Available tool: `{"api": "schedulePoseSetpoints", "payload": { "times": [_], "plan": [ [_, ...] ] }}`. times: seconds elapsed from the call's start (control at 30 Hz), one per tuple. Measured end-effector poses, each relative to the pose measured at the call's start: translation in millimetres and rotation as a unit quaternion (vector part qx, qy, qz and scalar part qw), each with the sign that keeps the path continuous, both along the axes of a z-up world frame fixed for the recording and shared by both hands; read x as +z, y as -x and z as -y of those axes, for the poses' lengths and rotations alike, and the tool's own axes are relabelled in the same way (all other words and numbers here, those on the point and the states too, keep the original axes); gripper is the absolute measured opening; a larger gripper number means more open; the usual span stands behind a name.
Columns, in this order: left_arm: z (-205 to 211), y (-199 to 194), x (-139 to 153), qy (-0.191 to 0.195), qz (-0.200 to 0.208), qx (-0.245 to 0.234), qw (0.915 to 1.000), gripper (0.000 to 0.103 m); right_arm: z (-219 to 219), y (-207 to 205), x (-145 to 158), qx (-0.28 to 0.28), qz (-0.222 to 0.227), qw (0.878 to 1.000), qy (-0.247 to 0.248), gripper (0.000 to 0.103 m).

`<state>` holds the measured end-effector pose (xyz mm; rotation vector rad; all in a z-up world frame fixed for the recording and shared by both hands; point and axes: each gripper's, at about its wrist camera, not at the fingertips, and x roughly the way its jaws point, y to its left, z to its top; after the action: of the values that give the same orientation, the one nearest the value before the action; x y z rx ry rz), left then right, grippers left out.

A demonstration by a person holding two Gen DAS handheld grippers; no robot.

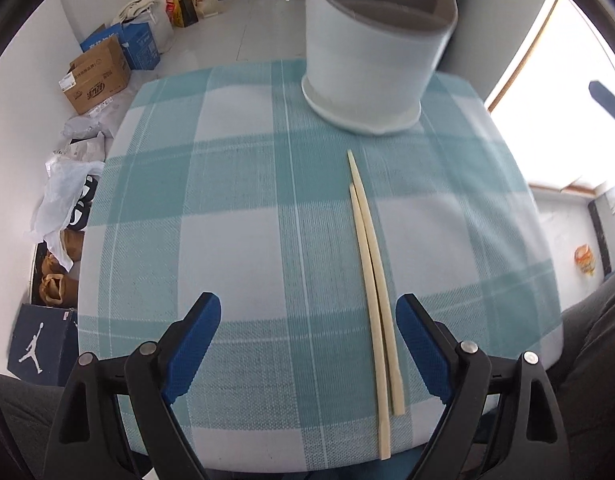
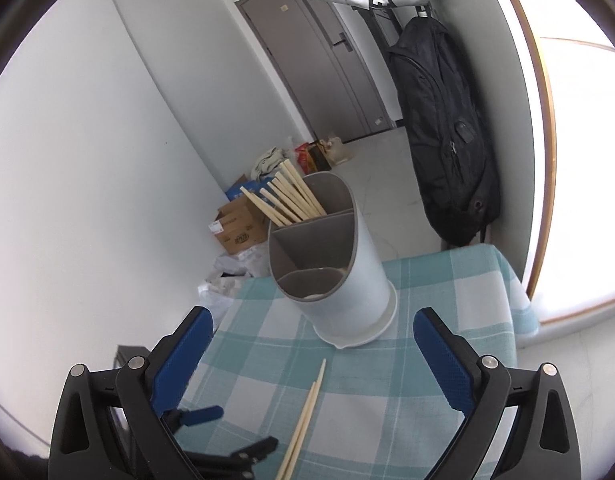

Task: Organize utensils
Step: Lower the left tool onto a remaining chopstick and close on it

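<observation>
The left gripper (image 1: 308,312) gapes wide and grips nothing, low over the checked teal cloth (image 1: 235,200). Two loose chopsticks (image 1: 371,276) lie side by side, touching, their butts between its fingers. The right gripper (image 2: 313,330) is equally wide and unladen, higher up. Beyond stands the white three-compartment holder (image 2: 347,280), about seven chopsticks (image 2: 285,198) leaning in its far compartment. Cardboard boxes (image 1: 97,74) line the floor.

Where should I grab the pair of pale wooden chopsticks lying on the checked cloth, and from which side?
Grip the pair of pale wooden chopsticks near their thicker ends, closest to the open left gripper, coming straight down from above. They lie flat, side by side, touching, so fingers closing across their width could pinch both together.
</observation>
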<state>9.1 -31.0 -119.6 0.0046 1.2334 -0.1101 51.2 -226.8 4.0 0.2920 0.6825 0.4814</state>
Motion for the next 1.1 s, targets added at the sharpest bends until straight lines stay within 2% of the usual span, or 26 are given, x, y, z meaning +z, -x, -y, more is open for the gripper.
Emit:
{"api": "schedulePoseSetpoints", "payload": {
  "times": [0.1, 0.23, 0.3, 0.47, 0.67, 0.83, 0.93, 1.0, 1.03, 1.1],
  "plan": [
    [2.5, 2.4, -6.5, -0.026, -0.017, 0.001, 0.9995, 0.086, -2.1, -0.2, 1.3, 0.004, 0.004, 1.000, 0.001, 0.102],
    [2.8, 3.5, -12.7, -0.017, -0.041, 0.006, 0.9990, 0.086, -1.4, -0.3, 2.0, 0.005, 0.004, 1.000, -0.006, 0.102],
    [5.3, 4.3, -11.0, -0.013, -0.039, 0.007, 0.9991, 0.086, -0.2, -1.3, 1.2, 0.003, -0.001, 1.000, -0.009, 0.102],
    [10.8, 3.8, -14.6, -0.043, -0.042, -0.002, 0.9982, 0.088, 6.5, -2.1, 1.5, -0.006, -0.006, 1.000, -0.023, 0.102],
    [6.9, -8.5, -14.4, -0.042, -0.052, 0.017, 0.9976, 0.088, 16.3, -2.6, 0.2, -0.018, -0.020, 0.999, -0.041, 0.102],
    [14.0, -27.5, -16.7, -0.044, -0.041, 0.001, 0.9982, 0.084, 22.1, -3.9, -1.3, -0.026, -0.028, 0.998, -0.046, 0.102],
    [18.6, -39.5, -15.5, -0.029, -0.042, -0.014, 0.9986, 0.065, 27.5, -5.9, -4.7, -0.037, -0.040, 0.998, -0.044, 0.102],
    [24.2, -44.4, -14.1, -0.021, -0.044, -0.032, 0.9983, 0.046, 31.7, -6.9, -6.1, -0.041, -0.044, 0.997, -0.045, 0.102],
    [26.8, -45.0, -13.4, -0.019, -0.049, -0.039, 0.9979, 0.042, 33.9, -7.4, -6.8, -0.043, -0.046, 0.997, -0.047, 0.102],
    [29.2, -47.9, -12.7, -0.016, -0.058, -0.050, 0.9970, 0.026, 38.6, -8.3, -8.6, -0.048, -0.051, 0.996, -0.050, 0.102]
  ]
}}
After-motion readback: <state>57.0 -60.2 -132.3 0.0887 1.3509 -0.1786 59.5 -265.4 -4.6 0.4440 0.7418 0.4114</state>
